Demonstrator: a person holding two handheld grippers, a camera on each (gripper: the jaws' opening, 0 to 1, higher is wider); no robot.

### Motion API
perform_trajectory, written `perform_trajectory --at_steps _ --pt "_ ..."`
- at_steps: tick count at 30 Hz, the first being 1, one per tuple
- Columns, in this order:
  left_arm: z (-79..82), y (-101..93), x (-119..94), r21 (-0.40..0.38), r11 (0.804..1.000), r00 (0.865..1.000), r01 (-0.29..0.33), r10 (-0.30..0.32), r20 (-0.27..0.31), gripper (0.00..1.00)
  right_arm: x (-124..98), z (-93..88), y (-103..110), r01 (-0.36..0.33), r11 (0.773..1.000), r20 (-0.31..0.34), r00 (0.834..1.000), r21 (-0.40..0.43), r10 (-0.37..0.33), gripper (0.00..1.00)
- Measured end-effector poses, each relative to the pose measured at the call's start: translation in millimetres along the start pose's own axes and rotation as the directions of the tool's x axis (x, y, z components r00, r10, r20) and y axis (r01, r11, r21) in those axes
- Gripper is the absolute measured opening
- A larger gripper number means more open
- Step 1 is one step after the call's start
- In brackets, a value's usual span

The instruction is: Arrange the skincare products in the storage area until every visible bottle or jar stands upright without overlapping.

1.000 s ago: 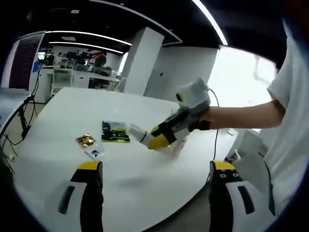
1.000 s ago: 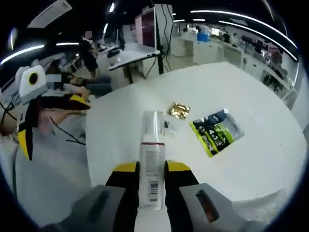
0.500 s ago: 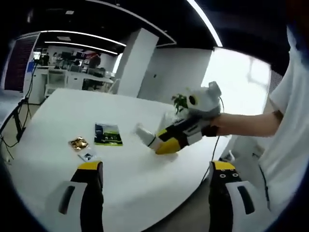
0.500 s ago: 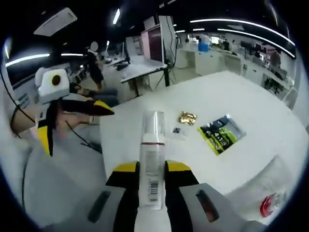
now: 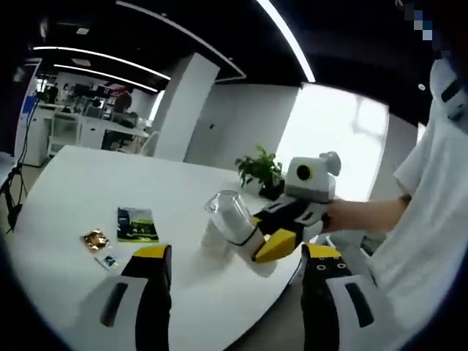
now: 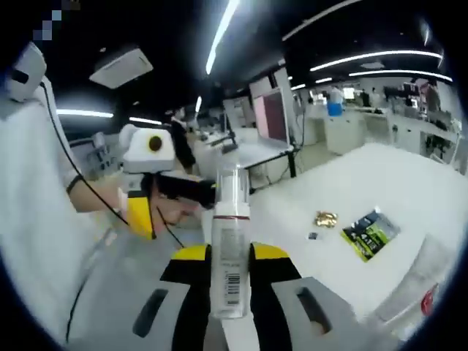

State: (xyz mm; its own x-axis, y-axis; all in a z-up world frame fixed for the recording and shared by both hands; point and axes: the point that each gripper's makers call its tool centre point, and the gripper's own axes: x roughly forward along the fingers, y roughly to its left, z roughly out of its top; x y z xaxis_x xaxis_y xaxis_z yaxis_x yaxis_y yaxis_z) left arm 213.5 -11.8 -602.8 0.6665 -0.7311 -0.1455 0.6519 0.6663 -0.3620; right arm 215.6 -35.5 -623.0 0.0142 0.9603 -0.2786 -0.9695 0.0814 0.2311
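The task looks barely begun: 1 bottle (image 6: 229, 248) is in hand and nothing yet stands placed on the white table (image 5: 58, 190). In the right gripper view the right gripper (image 6: 229, 256) is clenched on that bottle, a white pump or foam type with a clear cap and a barcode on its side, running along the jaws and held up off the table. In the left gripper view the same bottle (image 5: 232, 219) shows in the right gripper (image 5: 274, 234), cap end toward the camera, raised above the table's near edge. The left gripper (image 5: 230, 263) has its 2 yellow-tipped jaws spread wide with nothing between them; it hangs near the table's near edge, just beside the raised bottle. In the right gripper view it (image 6: 142, 216) appears at the left, over the floor beside the table. Counted on the table: 1 green and dark sachet (image 5: 137, 224), 1 small gold foil packet (image 5: 94, 239) and 1 tiny packet (image 5: 108, 260), lying flat and near each other. At the lower right of the right gripper view lies 1 more item with a red part (image 6: 428, 300), too blurred to identify. What remains, as I judge it, is to set the bottle upright, clear of the packets, and stand up any other containers.
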Motion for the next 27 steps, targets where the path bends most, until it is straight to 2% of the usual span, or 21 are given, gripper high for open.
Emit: perform_trajectory --at_steps 4,9,17,21,27 --pt "11.9 -13.7 0 0.008 0.998 0.998 0.063 -0.063 0.018 0.53 -8 3.8 12 -0.022 1.000 0.024 0.999 -0.016 0.022 0.18" --pt "14.1 -32.8 0 0.041 0.990 0.991 0.132 -0.132 -0.011 0.37 -14 9.8 27 -0.052 0.999 0.085 0.995 0.001 0.051 0.18" --pt "22.8 -56.5 3 0.068 0.978 0.981 0.196 -0.196 -0.011 0.31 -21 16.9 47 -0.102 0.995 0.143 0.985 0.018 0.098 0.19" --pt "22.4 -67.2 4 0.092 0.970 0.974 0.225 -0.222 -0.040 0.30 -22 21.5 55 -0.133 0.991 0.165 0.978 0.015 0.129 0.19" --pt "28.3 -80.5 6 0.119 0.959 0.966 0.258 -0.254 -0.049 0.22 -26 25.7 63 -0.154 0.988 0.198 0.969 0.006 0.150 0.19"
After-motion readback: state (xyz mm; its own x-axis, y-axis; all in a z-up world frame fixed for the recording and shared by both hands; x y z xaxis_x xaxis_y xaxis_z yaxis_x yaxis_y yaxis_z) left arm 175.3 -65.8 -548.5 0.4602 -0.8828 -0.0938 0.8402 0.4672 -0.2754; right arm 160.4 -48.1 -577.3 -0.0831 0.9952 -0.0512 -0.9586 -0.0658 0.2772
